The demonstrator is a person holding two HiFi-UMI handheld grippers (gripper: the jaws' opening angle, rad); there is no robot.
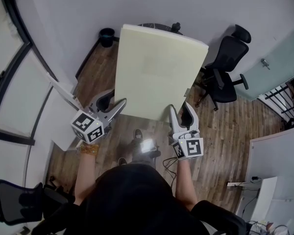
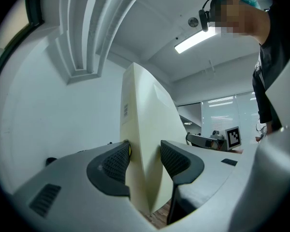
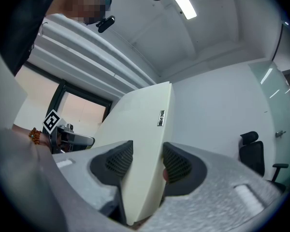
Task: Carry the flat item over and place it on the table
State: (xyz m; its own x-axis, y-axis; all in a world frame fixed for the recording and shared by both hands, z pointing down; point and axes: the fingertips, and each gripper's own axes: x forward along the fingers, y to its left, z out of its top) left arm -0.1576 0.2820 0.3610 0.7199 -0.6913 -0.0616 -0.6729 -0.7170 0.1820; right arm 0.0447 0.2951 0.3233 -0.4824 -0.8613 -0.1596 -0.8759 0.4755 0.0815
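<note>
Step in hand: the carry, as I judge it; I have the flat panel (image 1: pixel 157 72) up off the wooden floor (image 1: pixel 235 131) and nothing is set down yet
Flat panel: large, cream, foam-like; it fills the upper centre of the head view, its near edge toward me, its far edge close to the wall
Left claw (image 1: pixel 112 104): jaws nearly together, pinching the panel's near left corner; in the left gripper view both pads press the sheet (image 2: pixel 145 110)
Right claw (image 1: pixel 181 114): same narrow grip on the near right corner, the sheet (image 3: pixel 140 115) clamped between its pads
Around: black office chair (image 1: pixel 226 75) right of the panel; white surface (image 1: pixel 277 153) at lower right, probably the table
Next move: I'd turn toward that surface with both claws level and matched so the panel doesn't twist, and clear the chair
</note>
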